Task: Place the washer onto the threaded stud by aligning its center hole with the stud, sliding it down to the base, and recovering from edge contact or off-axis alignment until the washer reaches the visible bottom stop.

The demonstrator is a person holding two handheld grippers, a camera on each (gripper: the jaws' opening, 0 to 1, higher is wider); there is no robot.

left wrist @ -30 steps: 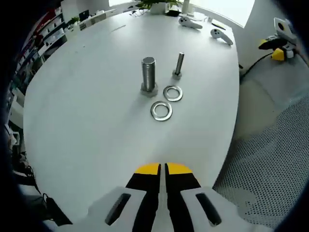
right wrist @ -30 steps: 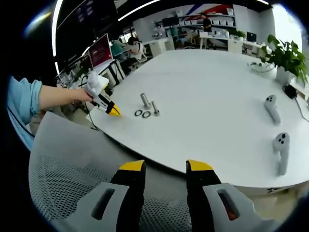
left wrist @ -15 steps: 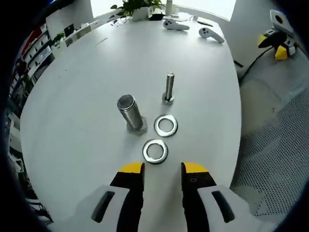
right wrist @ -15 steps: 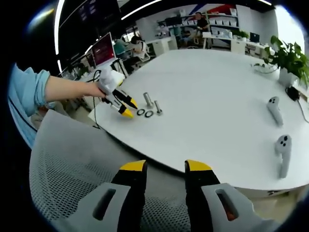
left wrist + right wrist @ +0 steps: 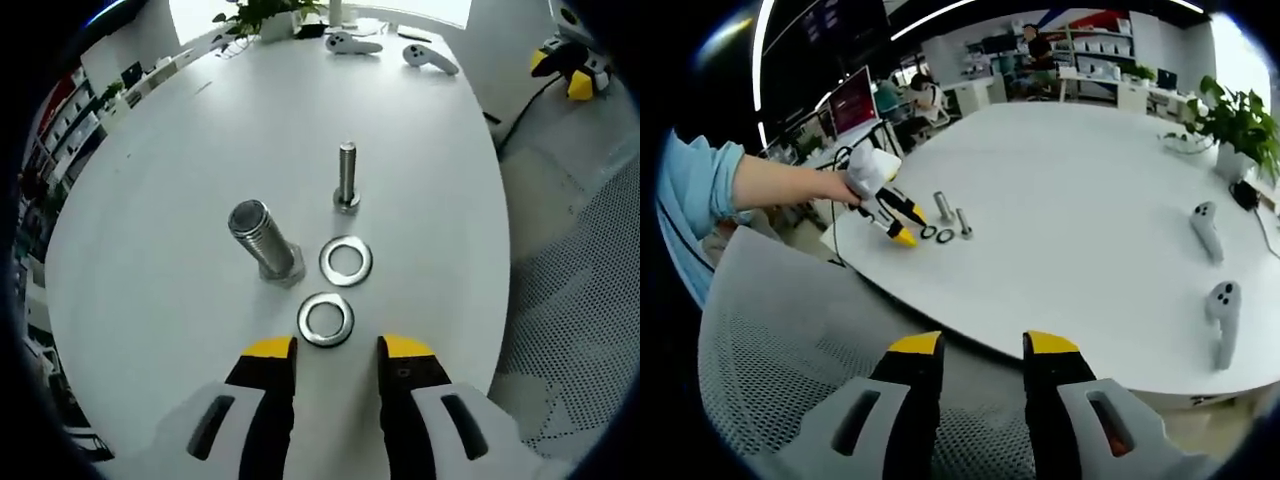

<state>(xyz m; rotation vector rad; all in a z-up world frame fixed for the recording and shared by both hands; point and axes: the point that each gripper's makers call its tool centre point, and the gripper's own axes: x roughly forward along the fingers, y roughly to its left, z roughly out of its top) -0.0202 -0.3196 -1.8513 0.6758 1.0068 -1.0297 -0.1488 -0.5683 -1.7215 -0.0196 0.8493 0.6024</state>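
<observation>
**Left gripper poised over near washer; nothing picked up yet**

Left gripper view, left to right. Thick stud (image 5: 262, 238) stands on its hex head on the white table (image 5: 150, 200), leaning toward the lens. Just right of its base lie two flat steel washers: near washer (image 5: 325, 319) directly ahead of the left gripper (image 5: 335, 347), jaws apart and empty, and far washer (image 5: 346, 260) a little beyond it. The two washers sit close together; whether their rims touch, cannot tell. Slim bolt (image 5: 346, 176) stands upright behind the far washer. Two white controllers (image 5: 380, 48) lie at the far table edge beside a potted plant (image 5: 265, 14).

Handling, as judged: washer is thin, rigid, smooth metal lying flat, so likely slippery and hard to get under. Best taken across its outer rim, edge to edge, leaving the hole open.

Obstacles: the far washer and the thick stud's hex base crowd the pick.

Right gripper view: right gripper (image 5: 976, 345) held well back over a mesh chair (image 5: 770, 350), jaws apart, empty.
</observation>
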